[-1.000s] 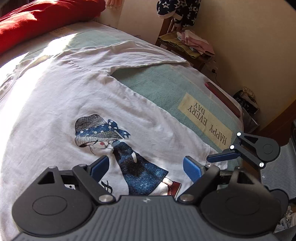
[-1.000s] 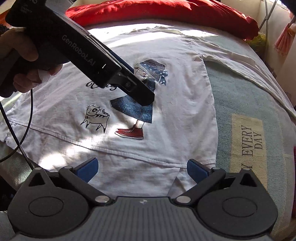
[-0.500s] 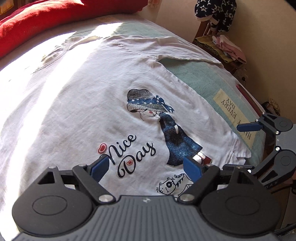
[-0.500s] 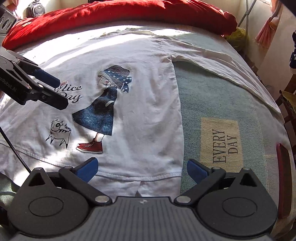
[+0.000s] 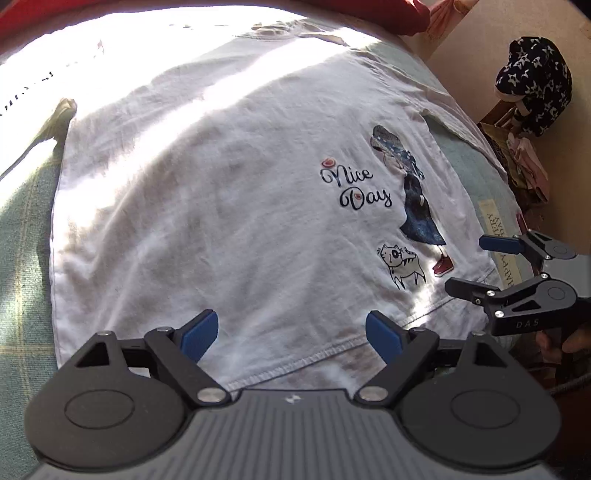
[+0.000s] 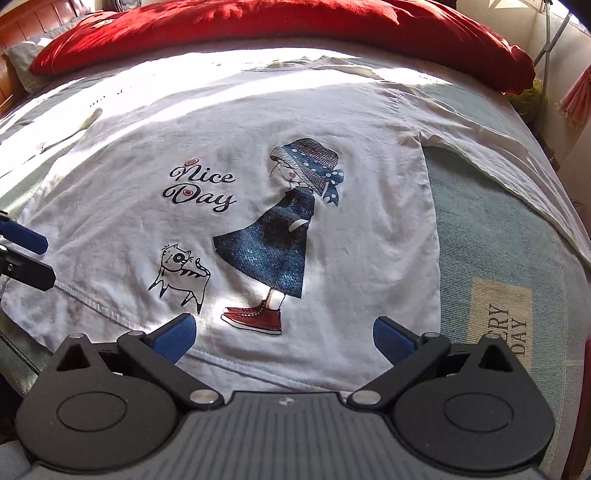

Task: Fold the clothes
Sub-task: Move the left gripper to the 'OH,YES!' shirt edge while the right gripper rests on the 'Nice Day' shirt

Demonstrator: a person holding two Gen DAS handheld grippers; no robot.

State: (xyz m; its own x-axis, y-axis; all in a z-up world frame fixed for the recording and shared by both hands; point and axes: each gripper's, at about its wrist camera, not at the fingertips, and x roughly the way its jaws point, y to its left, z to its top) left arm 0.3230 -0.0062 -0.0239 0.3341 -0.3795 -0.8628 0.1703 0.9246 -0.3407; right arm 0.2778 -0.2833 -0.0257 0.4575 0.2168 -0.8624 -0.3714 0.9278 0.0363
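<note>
Lying flat and print-side up on the bed (image 6: 498, 236), the shirt (image 6: 155, 236) is spreading across most of the blanket, with its hem (image 6: 295, 373) running along the near edge and one long sleeve (image 6: 491, 155) stretching to the far right. The cloth is showing soft wrinkles, so it is probably handling as light, limp cotton: it is likely sagging and creasing wherever it is lifted, and it is neither fragile nor slippery. Holding points are best judged as the two hem corners, or a hem corner and the matching shoulder, so that each fold is staying straight.

The left gripper (image 5: 291, 332) is hovering over the near hem with jaws released and nothing between them. The right gripper (image 6: 284, 334) is hovering over the near right part of the hem, jaws likewise spread wide and gripping nothing.

A red cushion (image 6: 295, 33) is lying along the far edge of the bed. No container is showing; a small stand (image 5: 517, 162) at the far right is carrying some folded cloth, details unclear.
</note>
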